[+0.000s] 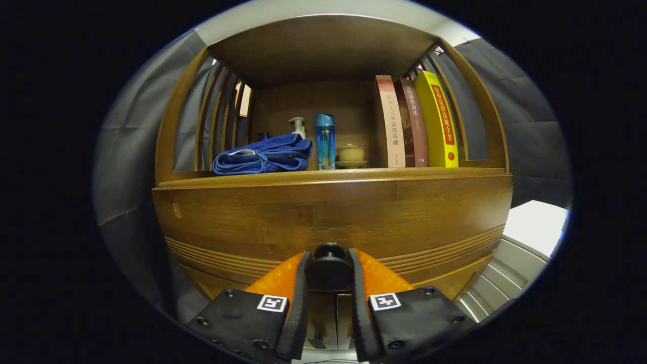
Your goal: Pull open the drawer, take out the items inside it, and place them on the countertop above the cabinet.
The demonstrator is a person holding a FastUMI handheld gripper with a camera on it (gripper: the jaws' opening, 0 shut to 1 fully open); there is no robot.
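A brown wooden drawer front (333,212) faces me, with grooved lines along its lower part. Its round black knob (329,267) sits between my two fingers. My gripper (328,268) is shut on the knob, one orange-and-black finger (288,283) pressing on each side. The drawer looks closed, and its inside is hidden. Above it runs the countertop (333,174) of the cabinet.
On the countertop lie a folded blue towel (263,155), a white pump bottle (298,126), a blue bottle (325,140), a small lidded cup on a saucer (351,155) and three upright books (417,124). Curved wooden slats (217,106) flank the shelf. A white surface (536,225) lies to the right.
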